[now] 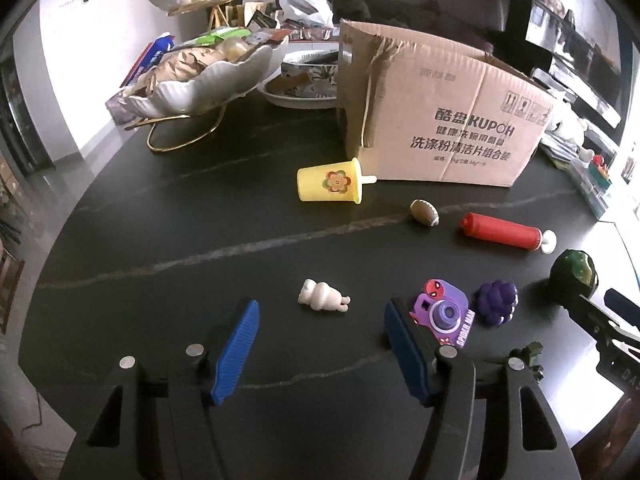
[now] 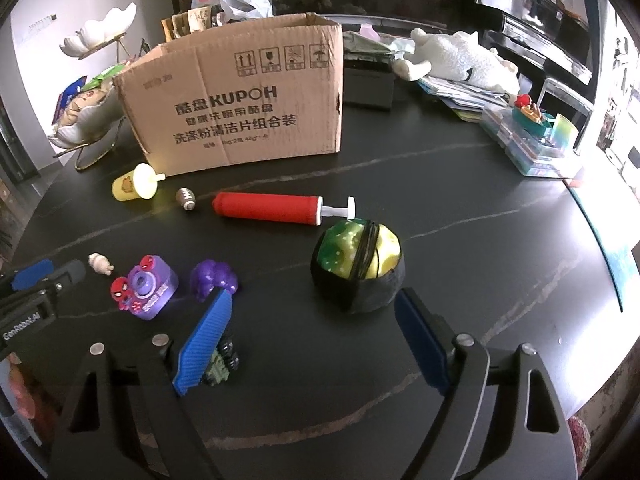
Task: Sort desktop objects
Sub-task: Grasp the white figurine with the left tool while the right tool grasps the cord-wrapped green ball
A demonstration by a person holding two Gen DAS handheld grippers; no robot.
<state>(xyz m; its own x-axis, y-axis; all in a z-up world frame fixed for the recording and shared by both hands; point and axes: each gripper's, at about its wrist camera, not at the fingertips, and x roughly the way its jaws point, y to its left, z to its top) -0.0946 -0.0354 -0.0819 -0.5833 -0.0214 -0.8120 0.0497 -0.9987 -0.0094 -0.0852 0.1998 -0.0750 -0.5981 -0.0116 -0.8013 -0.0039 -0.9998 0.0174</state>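
**deskwatcher:** Cardboard, brown, printed, top flaps open: that box [image 1: 448, 120] at the back of the dark marbled surface [image 1: 160, 240] looks like the drop-off spot to me. All the toys lie loose in front of it, nothing sorted yet. The left gripper [image 1: 320, 332] has its blue fingers [image 1: 236, 344] apart and empty, with the small white bubbly figurine [image 1: 323, 297] lying just ahead between them. I'd guess that's its pick.

**tabletop_tom:** Agreed. The right gripper [image 2: 316, 334] is spread too, holding nothing, pointed at the round green-and-yellow ball in a black pouch [image 2: 358, 266]. Wide stance makes sense for something that fat. The purple Spider-Man toy camera [image 2: 146, 288] and purple rubbery grape cluster [image 2: 214, 278] sit between the two grippers.

**deskwatcher:** Further back, near the box: yellow flower-print popsicle mould [image 1: 330, 180], tiny brown football [image 1: 425, 212], red hand pump with white handle [image 1: 502, 234].

**tabletop_tom:** Hard to read: a small dark green wheeled toy [image 2: 222, 362] sits mostly hidden behind the right gripper's left finger. Can't see inside the box either, so no idea what's in it.
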